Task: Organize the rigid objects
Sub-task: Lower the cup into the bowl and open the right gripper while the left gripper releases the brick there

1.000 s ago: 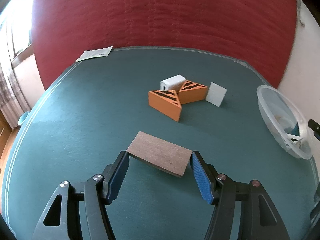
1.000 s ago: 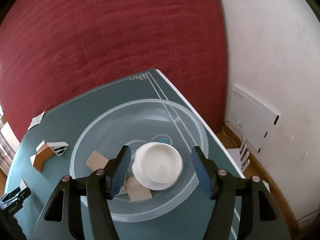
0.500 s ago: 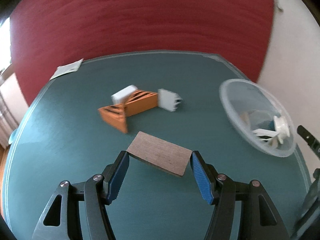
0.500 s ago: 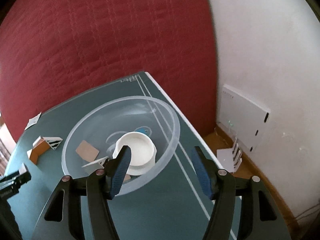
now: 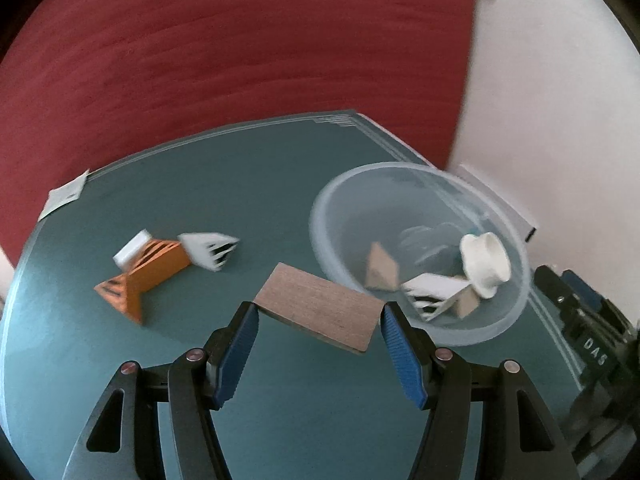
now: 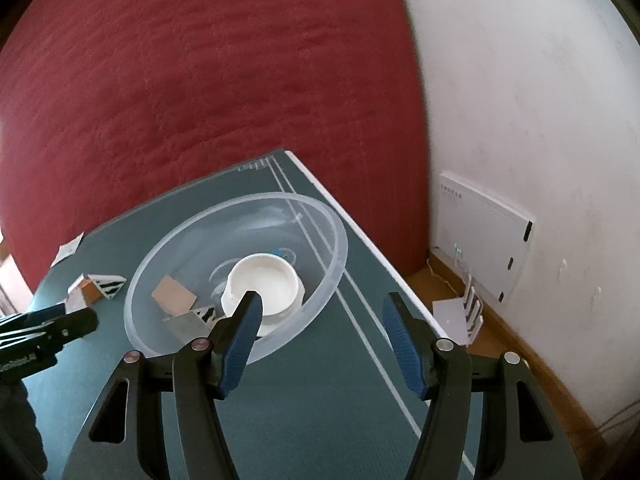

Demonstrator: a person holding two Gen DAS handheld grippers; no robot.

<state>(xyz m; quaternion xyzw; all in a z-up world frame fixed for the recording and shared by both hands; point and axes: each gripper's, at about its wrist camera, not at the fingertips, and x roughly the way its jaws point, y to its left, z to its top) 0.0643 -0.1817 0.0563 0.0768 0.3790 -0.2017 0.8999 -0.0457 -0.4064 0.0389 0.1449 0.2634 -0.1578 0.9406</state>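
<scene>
You've got the teal table [image 5: 280, 420] filling the lower frame, and the clear bowl [image 5: 328, 236] at centre right already holds a white cup [image 5: 484, 264], tan wedges and a striped piece, so part of the sorting looks done. Left of centre, the orange striped wedges [image 5: 148, 276] and white blocks [image 5: 208, 248] wait on the table. Your left gripper [image 5: 320, 320] clamps the brown wooden board [image 5: 316, 308], low centre beside the bowl. Your right gripper [image 6: 322, 312] hangs open and empty by the bowl's near rim.

"DAS" – white letters, on right gripper [image 5: 592, 344] body
</scene>
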